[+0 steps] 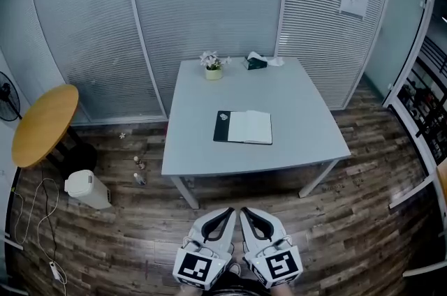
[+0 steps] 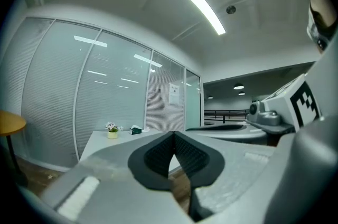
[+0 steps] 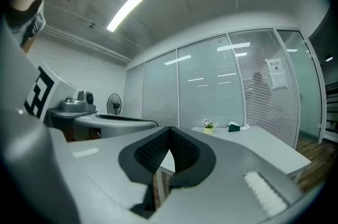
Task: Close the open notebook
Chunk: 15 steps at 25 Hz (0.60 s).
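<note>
An open notebook (image 1: 243, 127) lies flat near the middle of the pale grey table (image 1: 307, 134), its dark cover showing at the left edge and white pages facing up. My left gripper (image 1: 230, 211) and right gripper (image 1: 244, 211) hang side by side at the bottom of the head view, well short of the table's front edge. Both are shut with nothing between the jaws. In the left gripper view the left gripper (image 2: 173, 134) has its tips meeting, and in the right gripper view the right gripper (image 3: 169, 128) does too. The notebook is hidden in both gripper views.
A small flower pot (image 1: 213, 65) and a green tissue box (image 1: 256, 63) stand at the table's far edge. A round wooden table (image 1: 45, 121) and a white bin (image 1: 88, 189) are to the left. Cables (image 1: 38, 218) trail on the wooden floor. Glass partitions back the room.
</note>
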### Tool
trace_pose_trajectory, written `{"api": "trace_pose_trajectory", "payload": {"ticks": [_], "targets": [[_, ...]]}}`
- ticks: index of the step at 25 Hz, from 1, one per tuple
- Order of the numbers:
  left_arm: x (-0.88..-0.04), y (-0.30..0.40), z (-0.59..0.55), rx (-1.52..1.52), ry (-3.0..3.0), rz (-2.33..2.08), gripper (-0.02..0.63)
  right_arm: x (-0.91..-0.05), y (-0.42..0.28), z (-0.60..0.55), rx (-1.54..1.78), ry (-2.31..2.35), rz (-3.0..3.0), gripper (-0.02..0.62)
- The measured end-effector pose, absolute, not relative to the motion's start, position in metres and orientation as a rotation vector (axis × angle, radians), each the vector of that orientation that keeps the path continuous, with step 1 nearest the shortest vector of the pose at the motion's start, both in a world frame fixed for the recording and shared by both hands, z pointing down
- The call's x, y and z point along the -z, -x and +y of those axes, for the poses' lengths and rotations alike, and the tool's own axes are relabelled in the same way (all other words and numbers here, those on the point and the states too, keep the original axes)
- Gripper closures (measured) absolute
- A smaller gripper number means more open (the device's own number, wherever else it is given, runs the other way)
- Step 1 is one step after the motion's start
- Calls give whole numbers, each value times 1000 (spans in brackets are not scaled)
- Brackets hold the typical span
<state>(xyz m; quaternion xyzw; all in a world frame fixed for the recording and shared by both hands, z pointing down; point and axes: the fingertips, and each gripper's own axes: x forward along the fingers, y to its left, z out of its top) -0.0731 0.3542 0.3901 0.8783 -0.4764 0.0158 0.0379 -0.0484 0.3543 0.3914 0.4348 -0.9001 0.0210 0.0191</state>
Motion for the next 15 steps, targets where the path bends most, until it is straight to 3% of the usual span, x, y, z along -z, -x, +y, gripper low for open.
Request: {"api": "trace_pose_trajectory", "payload": {"ticks": [15], "targets": [[-404, 73, 254, -50, -2737, -1364, 601, -402, 46, 253, -103, -1458, -2750, 595]]}}
